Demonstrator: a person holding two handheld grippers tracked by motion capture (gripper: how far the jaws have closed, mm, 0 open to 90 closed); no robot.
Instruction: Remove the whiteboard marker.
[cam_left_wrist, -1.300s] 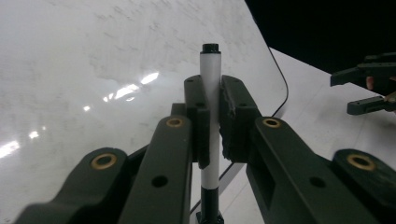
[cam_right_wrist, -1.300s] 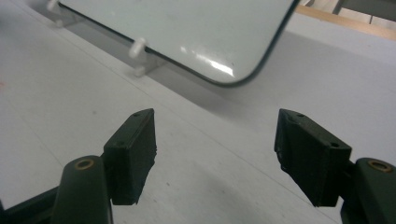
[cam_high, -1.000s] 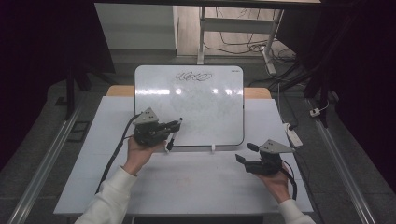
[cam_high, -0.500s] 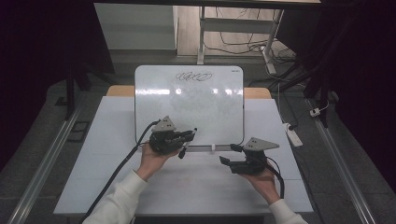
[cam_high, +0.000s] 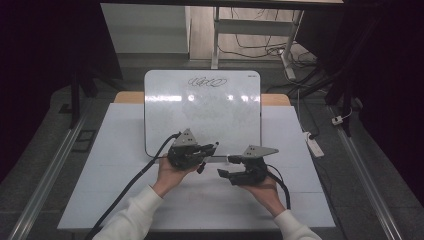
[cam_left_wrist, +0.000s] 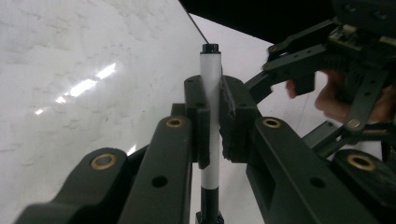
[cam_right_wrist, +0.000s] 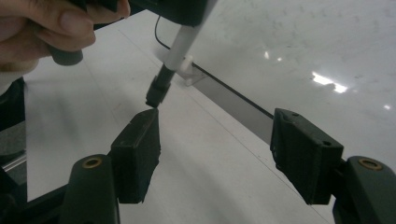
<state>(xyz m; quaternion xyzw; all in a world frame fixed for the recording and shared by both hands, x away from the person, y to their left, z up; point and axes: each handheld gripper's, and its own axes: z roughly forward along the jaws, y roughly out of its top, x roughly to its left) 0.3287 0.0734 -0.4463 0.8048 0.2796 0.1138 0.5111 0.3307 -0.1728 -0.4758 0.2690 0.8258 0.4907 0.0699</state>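
The left gripper clamps its jaws on a white marker just above the near edge of the whiteboard on the table. The right gripper sits just beside it, its jaws closing a little yet still apart and empty, with the marker's dark end just beyond one jaw.

High view looks forward and down from above the person's side, whiteboard at frame centre. Both gripper views sit close over their jaws, sharing the marker and that whiteboard.
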